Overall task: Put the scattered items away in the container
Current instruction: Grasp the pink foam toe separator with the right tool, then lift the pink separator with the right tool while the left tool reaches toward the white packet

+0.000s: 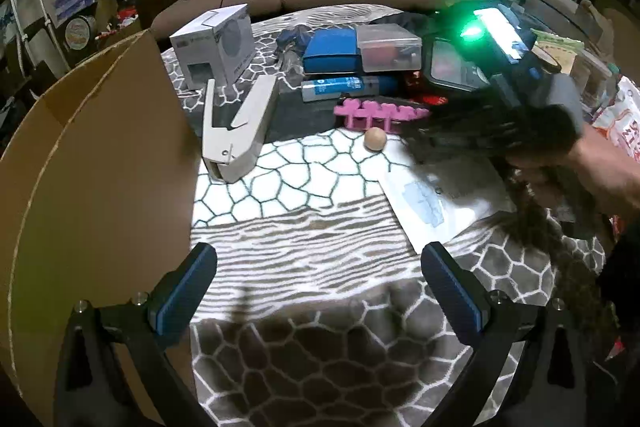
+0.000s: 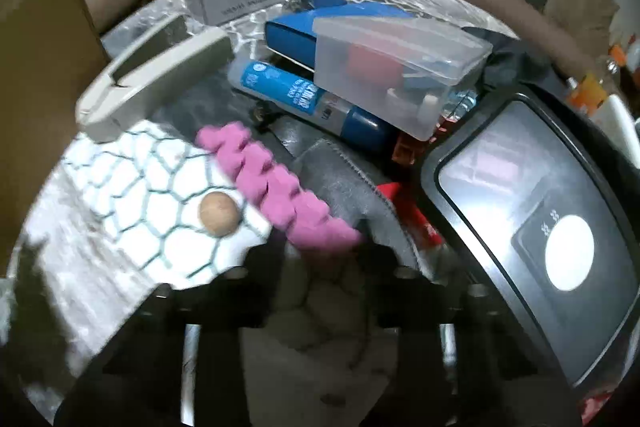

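Step in hand: right-hand pick of the pink foam toe separator (image 2: 280,187), which lies on the patterned rug (image 1: 320,235) toward its far side, at the front edge of the clutter pile, with one end resting on a grey felt piece (image 2: 340,179). Right gripper (image 2: 320,255) is angled down over the near end of the separator; its jaws are narrow, with the pink end between them, but the view is blurred, so I can't tell whether the pads actually press on it. Wooden ball (image 2: 218,213) sits just beside the separator on the rug, apart from the fingers. Left gripper (image 1: 320,283) hovers over bare rug with jaws wide and nothing between them, next to the cardboard box (image 1: 100,167), which stands at the rug's left side with its flap up; I read that box as the container. Other loose items I can see: beige hole punch (image 1: 236,131) near the box, blue tube (image 2: 304,99), clear plastic case (image 2: 400,67), grey carton (image 1: 216,43), and white paper (image 1: 432,203) at the right side of the rug. Next move calls for confirming the grip, lifting the separator clear of the felt without nudging the ball, then carrying it left over the flap and into the box. The foam is soft, so it will likely squash and bend; grabbing only the end may let it droop or slip.
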`<action>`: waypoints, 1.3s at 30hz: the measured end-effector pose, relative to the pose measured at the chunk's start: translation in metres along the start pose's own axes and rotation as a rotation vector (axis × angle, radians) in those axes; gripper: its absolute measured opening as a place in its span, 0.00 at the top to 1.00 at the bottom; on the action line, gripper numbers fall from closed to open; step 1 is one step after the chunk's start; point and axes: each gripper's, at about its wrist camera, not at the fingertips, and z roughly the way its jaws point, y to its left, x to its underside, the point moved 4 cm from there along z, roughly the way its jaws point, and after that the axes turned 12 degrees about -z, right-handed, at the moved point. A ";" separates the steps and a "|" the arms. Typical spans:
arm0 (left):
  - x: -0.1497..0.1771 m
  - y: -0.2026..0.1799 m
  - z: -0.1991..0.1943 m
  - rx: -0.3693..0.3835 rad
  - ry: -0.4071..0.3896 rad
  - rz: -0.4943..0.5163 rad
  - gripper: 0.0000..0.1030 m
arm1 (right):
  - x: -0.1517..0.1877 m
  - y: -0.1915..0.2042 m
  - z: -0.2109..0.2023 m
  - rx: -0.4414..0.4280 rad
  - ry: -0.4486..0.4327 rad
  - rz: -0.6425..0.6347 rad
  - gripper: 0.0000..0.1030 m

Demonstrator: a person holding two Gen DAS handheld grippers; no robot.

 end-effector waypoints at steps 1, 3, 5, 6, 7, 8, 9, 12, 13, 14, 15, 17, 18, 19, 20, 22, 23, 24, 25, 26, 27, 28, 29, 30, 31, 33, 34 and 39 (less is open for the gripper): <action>-0.001 0.001 -0.001 0.002 0.000 -0.006 0.00 | 0.004 0.000 -0.005 -0.030 0.005 0.010 0.73; -0.001 0.003 -0.002 0.004 0.003 -0.015 0.00 | 0.015 0.000 -0.014 -0.083 0.024 0.027 0.74; -0.001 0.004 -0.005 0.007 0.005 -0.023 0.00 | 0.028 0.001 -0.027 -0.104 0.052 0.041 0.74; -0.001 0.003 -0.006 0.015 0.004 -0.024 0.00 | 0.034 0.001 -0.035 -0.098 0.060 0.061 0.74; -0.001 0.002 -0.007 0.020 0.002 -0.023 0.00 | 0.040 0.000 -0.044 -0.098 0.060 0.087 0.74; -0.001 0.000 -0.008 0.026 -0.005 -0.019 0.00 | 0.044 -0.001 -0.052 -0.107 0.057 0.115 0.74; -0.001 -0.002 -0.009 0.030 -0.011 -0.013 0.00 | 0.049 -0.002 -0.064 -0.112 0.043 0.147 0.74; -0.003 -0.010 -0.013 0.051 -0.041 0.003 0.00 | 0.058 -0.004 -0.096 -0.074 -0.002 0.200 0.73; -0.003 -0.013 -0.015 0.064 -0.053 0.008 0.00 | 0.061 -0.003 -0.107 -0.060 -0.018 0.208 0.73; -0.003 -0.015 -0.015 0.073 -0.060 0.013 0.00 | 0.064 -0.002 -0.117 -0.044 -0.032 0.216 0.73; -0.001 -0.020 -0.014 0.087 -0.065 0.019 0.00 | 0.067 -0.002 -0.125 -0.028 -0.041 0.224 0.73; 0.003 -0.029 -0.013 0.115 -0.075 0.030 0.00 | 0.072 -0.002 -0.142 0.005 -0.057 0.247 0.73; 0.007 -0.036 -0.011 0.124 -0.087 0.028 0.00 | 0.075 -0.003 -0.150 0.021 -0.064 0.263 0.73; 0.011 -0.043 -0.010 0.133 -0.098 0.025 0.00 | 0.078 -0.004 -0.155 0.031 -0.068 0.280 0.73; 0.015 -0.049 -0.008 0.141 -0.109 0.024 0.00 | 0.079 -0.006 -0.160 0.037 -0.072 0.298 0.73; 0.023 -0.073 0.000 0.106 -0.115 0.131 0.00 | 0.085 -0.008 -0.166 0.038 -0.075 0.331 0.73; 0.025 -0.084 0.004 0.071 -0.121 0.194 0.00 | 0.089 -0.010 -0.169 0.034 -0.077 0.348 0.73; 0.027 -0.094 0.009 0.003 -0.140 0.282 0.00 | 0.093 -0.010 -0.173 0.031 -0.079 0.360 0.72; 0.029 -0.104 0.014 -0.064 -0.159 0.369 0.00 | 0.097 -0.011 -0.176 0.029 -0.079 0.363 0.72; 0.029 -0.111 0.019 -0.067 -0.156 0.417 0.00 | 0.099 -0.011 -0.177 0.028 -0.077 0.362 0.72; 0.028 -0.119 0.024 -0.070 -0.153 0.464 0.00 | 0.102 -0.012 -0.179 0.027 -0.075 0.361 0.72; 0.028 -0.126 0.028 -0.072 -0.150 0.511 0.00 | 0.105 -0.013 -0.180 0.027 -0.072 0.362 0.72; 0.027 -0.135 0.034 -0.043 -0.138 0.543 0.00 | 0.108 -0.015 -0.180 0.029 -0.067 0.366 0.72; 0.027 -0.140 0.037 -0.020 -0.133 0.574 0.00 | 0.112 -0.018 -0.180 0.031 -0.061 0.373 0.72; 0.029 -0.146 0.041 0.000 -0.131 0.613 0.00 | 0.115 -0.022 -0.181 0.035 -0.056 0.382 0.72; 0.033 -0.160 0.050 0.030 -0.132 0.705 0.00 | 0.120 -0.027 -0.182 0.040 -0.052 0.399 0.72; 0.034 -0.163 0.054 0.035 -0.126 0.726 0.00 | 0.122 -0.029 -0.182 0.041 -0.051 0.404 0.72; 0.030 -0.165 0.078 0.064 -0.087 0.696 0.16 | 0.130 -0.037 -0.184 0.042 -0.044 0.423 0.72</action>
